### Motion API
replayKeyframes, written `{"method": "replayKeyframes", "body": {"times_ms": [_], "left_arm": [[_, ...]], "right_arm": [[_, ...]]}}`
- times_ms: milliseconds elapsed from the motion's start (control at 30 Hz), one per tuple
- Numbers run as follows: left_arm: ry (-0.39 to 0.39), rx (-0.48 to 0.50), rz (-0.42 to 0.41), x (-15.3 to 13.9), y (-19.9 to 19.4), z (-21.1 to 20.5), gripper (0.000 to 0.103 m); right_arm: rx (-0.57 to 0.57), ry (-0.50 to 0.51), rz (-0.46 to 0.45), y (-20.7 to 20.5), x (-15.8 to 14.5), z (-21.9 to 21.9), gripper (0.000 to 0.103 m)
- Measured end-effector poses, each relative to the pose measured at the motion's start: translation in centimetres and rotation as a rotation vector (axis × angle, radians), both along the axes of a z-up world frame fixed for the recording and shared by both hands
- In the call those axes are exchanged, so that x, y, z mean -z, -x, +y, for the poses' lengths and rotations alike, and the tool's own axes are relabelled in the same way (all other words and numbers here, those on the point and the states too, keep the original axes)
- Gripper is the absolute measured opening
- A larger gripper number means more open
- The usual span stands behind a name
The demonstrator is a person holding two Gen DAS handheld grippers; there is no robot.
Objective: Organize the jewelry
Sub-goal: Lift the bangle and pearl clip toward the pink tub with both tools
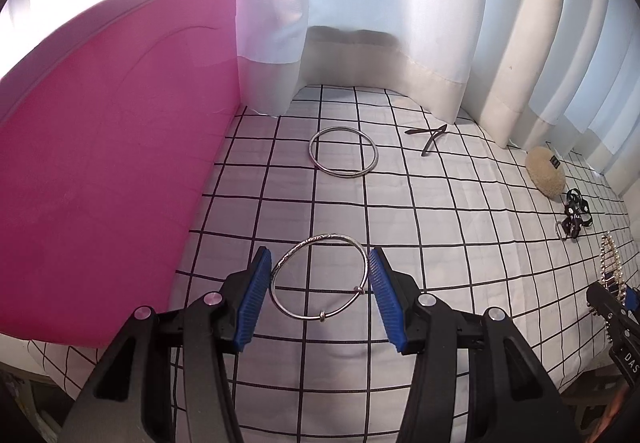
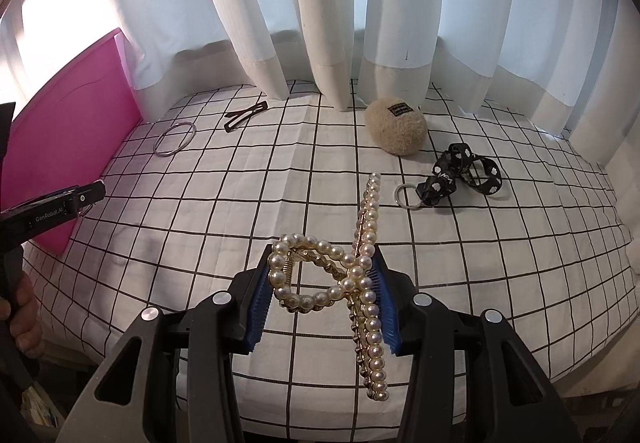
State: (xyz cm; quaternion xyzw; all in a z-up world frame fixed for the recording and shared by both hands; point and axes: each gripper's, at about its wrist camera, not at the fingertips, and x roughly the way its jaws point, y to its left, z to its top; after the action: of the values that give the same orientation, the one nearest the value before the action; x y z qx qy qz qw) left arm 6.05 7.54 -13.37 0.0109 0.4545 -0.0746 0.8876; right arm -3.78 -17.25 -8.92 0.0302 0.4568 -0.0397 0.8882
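Silver glints between blue ribbed pads as the left gripper [image 1: 318, 275] clamps a thin bangle [image 1: 319, 277], its two small beads hanging at the lower edge, above a white cloth [image 1: 460, 243] crossed by black grid lines. The right gripper [image 2: 322, 285] is closed on a pearl-studded hair claw [image 2: 352, 275] with a gold frame, one long row of pearls jutting up past the fingers and another trailing down below them. Both pieces are held clear of the cloth. Lying on the cloth farther back is a second, plain metal bangle [image 1: 343, 151], near a pink panel [image 1: 112, 163] that stands along the left edge. A dark hair clip [image 1: 430, 137] rests close to the hem of the white curtain [image 1: 400, 3]. To the right sit a fuzzy beige clip [image 2: 395, 130] bearing a small black label and, just in front of it, a black ribbon with white dots [image 2: 464, 177] tied to a metal ring. In the right wrist view, part of a hand [image 2: 22, 317] holding the left tool shows at the frame's left edge.
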Motion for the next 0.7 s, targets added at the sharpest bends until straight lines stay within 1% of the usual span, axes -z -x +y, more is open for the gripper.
{"method": "replayKeyframes", "body": {"times_ms": [200,400,567,700], "left_arm": [[0.019,-0.033,-0.041,-3.1,0.6,0.2,0.049],[0.041,-0.071,-0.092,-6.9,1.4,0.5,0.049],[0.058,-0.119,-0.135,-10.2,2.0,1.2,0.049],[0.073,-0.165,-0.176,-12.5,2.3,2.3,0.049]], "right_arm": [[-0.06,-0.003,-0.056,-1.2,-3.2,0.5,0.044],[-0.15,-0.015,-0.117,-2.7,-6.7,1.6,0.044],[-0.239,-0.031,-0.17,-4.5,-9.7,3.3,0.044],[-0.32,-0.053,-0.201,-5.9,-11.5,5.3,0.044]]}}
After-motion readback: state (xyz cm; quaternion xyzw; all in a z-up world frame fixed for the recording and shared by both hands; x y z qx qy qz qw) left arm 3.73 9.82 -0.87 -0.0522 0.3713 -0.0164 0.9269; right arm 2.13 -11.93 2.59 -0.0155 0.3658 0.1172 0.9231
